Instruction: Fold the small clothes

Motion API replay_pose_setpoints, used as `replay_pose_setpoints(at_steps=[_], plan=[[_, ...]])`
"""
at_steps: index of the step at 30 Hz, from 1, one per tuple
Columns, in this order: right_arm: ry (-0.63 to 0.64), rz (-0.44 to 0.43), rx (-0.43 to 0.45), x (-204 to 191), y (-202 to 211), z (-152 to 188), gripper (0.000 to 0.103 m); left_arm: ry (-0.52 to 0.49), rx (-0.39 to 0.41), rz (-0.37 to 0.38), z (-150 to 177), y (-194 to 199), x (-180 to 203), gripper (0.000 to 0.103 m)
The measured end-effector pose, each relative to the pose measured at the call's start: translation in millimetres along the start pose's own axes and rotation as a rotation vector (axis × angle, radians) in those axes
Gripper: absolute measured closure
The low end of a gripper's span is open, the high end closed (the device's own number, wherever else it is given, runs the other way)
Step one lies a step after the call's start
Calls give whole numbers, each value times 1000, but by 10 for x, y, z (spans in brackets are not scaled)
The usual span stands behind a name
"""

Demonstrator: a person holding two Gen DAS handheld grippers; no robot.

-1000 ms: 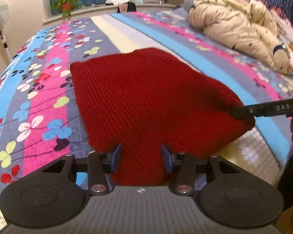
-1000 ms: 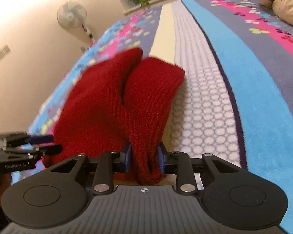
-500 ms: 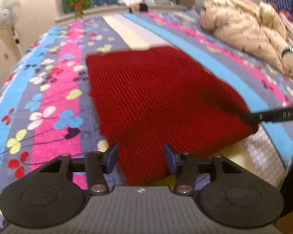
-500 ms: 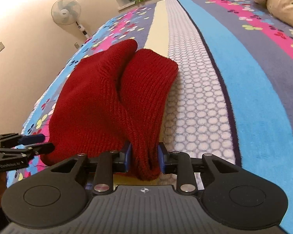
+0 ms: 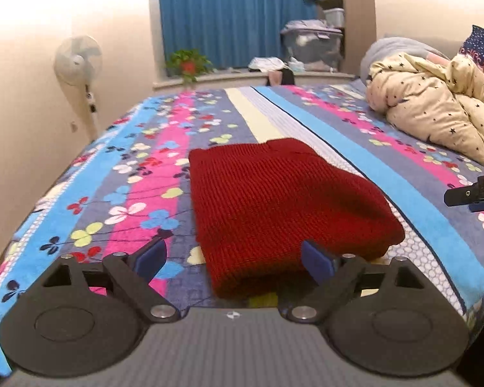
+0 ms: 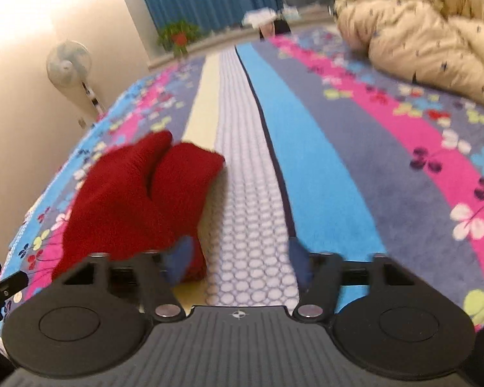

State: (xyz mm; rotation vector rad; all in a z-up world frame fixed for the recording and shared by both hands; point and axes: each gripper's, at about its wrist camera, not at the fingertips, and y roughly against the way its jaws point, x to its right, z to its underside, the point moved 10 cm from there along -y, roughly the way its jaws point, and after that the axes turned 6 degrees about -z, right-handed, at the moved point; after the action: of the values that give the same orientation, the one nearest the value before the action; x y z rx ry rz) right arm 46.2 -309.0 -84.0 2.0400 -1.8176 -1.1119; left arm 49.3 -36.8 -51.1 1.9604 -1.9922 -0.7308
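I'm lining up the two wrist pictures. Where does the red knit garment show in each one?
Left wrist: the red knit garment lies centre, folded on the bed.
Right wrist: it sits lower left, beside the white dotted stripe.
Shared landmark: the standing fan by the wall.

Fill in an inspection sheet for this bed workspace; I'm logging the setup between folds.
Surface: striped floral bedspread.
Job's things: red knit garment lying folded, free of both claws.
Clutter: cream star-print quilt bunched at the right.
Grippers: left claw open, just opened, garment's near edge between its pads, not pressed; right claw open, just opened, empty.
Cables: nothing seen.
Surroundings: standing fan, potted plant, blue curtain.
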Motion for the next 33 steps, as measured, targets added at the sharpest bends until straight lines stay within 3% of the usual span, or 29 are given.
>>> replay_pose_setpoints(at_steps=[5,8,12,16,33], plan=[[149,-24,15,-294,24,68,15,14,-20,-7,4,9,79,9],[267,-12,-1,-425,-77,137,15,31,-93,2,80,-126,71,9],[342,-9,-19,-547,-163,217,15,44,-168,-60,185,-291,-7,9],[373,-19,-16,-647,-161,230,15,86,-201,-57,231,-344,-47,9],[312,-13,-31,-572,-207,240,15,76,-215,-68,262,-396,-49,9]])
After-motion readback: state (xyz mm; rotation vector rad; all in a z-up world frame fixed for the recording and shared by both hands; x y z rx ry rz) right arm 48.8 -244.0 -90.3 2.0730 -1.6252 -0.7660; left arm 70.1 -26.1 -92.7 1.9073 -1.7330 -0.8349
